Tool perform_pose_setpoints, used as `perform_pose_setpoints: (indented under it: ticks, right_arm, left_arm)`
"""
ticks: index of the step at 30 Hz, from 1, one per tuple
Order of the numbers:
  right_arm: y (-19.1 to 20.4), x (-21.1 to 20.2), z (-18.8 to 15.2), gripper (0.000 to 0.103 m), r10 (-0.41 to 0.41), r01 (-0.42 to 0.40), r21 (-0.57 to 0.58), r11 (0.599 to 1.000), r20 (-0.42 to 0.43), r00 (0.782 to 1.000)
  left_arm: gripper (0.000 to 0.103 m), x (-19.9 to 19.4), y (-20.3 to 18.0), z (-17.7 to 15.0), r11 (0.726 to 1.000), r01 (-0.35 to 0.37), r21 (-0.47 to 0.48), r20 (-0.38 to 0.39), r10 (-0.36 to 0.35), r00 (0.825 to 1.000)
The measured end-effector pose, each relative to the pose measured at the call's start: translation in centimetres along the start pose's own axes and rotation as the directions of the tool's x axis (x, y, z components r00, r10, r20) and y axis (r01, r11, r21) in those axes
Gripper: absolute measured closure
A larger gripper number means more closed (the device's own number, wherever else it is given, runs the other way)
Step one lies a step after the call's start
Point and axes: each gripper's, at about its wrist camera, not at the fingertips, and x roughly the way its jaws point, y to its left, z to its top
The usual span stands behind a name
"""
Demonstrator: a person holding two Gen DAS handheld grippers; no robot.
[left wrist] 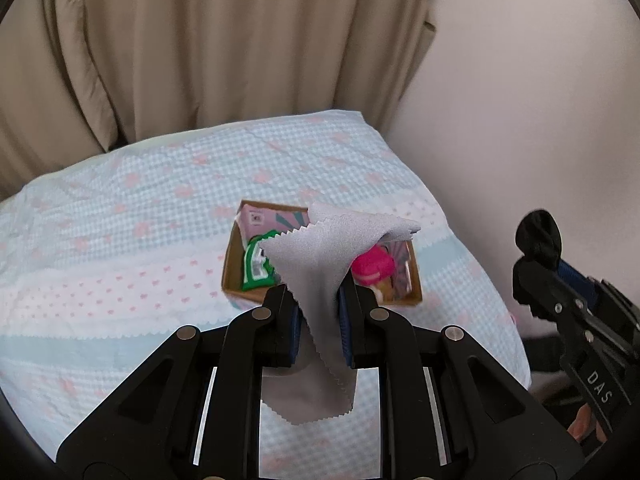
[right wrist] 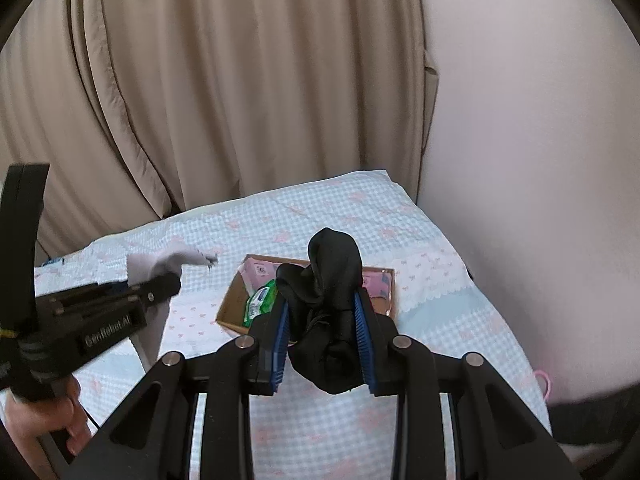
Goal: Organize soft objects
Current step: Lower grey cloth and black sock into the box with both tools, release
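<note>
My left gripper (left wrist: pixel 318 294) is shut on a grey cloth with zigzag edges (left wrist: pixel 320 256), held above the bed just in front of an open cardboard box (left wrist: pixel 232 264). The box holds a green-and-white packet (left wrist: pixel 256 264), a pink toy (left wrist: pixel 372 266) and a pink carton (left wrist: pixel 272 220). My right gripper (right wrist: pixel 322 304) is shut on a bunched black sock (right wrist: pixel 332 276), held above the bed in front of the same box (right wrist: pixel 230 308). In the right wrist view the left gripper (right wrist: pixel 160 280) with the grey cloth (right wrist: pixel 176 260) is at the left.
The box rests on a bed with a light blue checked cover with pink bows (left wrist: pixel 120 220). Beige curtains (left wrist: pixel 200 40) hang behind the bed. A pale wall (left wrist: pixel 520 100) runs along the bed's right side. A pink hanger tip (right wrist: pixel 545 382) pokes out at the bed's right edge.
</note>
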Motion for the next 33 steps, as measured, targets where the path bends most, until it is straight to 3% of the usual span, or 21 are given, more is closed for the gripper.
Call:
perform_pose_setpoints:
  ticks: [6, 12, 20, 26, 33]
  right_arm:
    - [-3.8, 5.2, 1.9, 0.075, 0.052, -0.054, -0.030, 0.998, -0.060, 0.997]
    - [-6.0, 11.5, 2.9, 0.075, 0.102, -0.111, -0.058, 0.992, -0.139, 0.985]
    - [-6.0, 19.6, 1.2, 0.075, 0.188, -0.214, -0.074, 0.974, -0.258, 0.948]
    - [-5.2, 23.3, -0.9, 0.075, 0.241, -0.275, -0.067, 0.959, -0.317, 0.917]
    - [-5.0, 26.4, -2.9, 0.075, 0.245, -0.280, -0.045, 0.959, -0.366, 0.898]
  left_arm:
    - [0.089, 5.5, -1.4, 2.9, 0.998, -0.048, -0.046, -0.034, 0.047, 0.998]
    - [0.089, 13.1, -0.8, 4.6, 0.993, -0.098, -0.069, -0.128, 0.089, 0.988]
    - [0.089, 22.0, 2.1, 4.1, 0.979, -0.161, -0.129, -0.284, 0.119, 0.951]
    - [0.089, 26.2, 3.3, 3.4, 0.971, -0.202, -0.132, -0.347, 0.146, 0.926]
    - [0.089, 29.5, 3.5, 2.9, 0.971, -0.222, -0.086, -0.386, 0.173, 0.906]
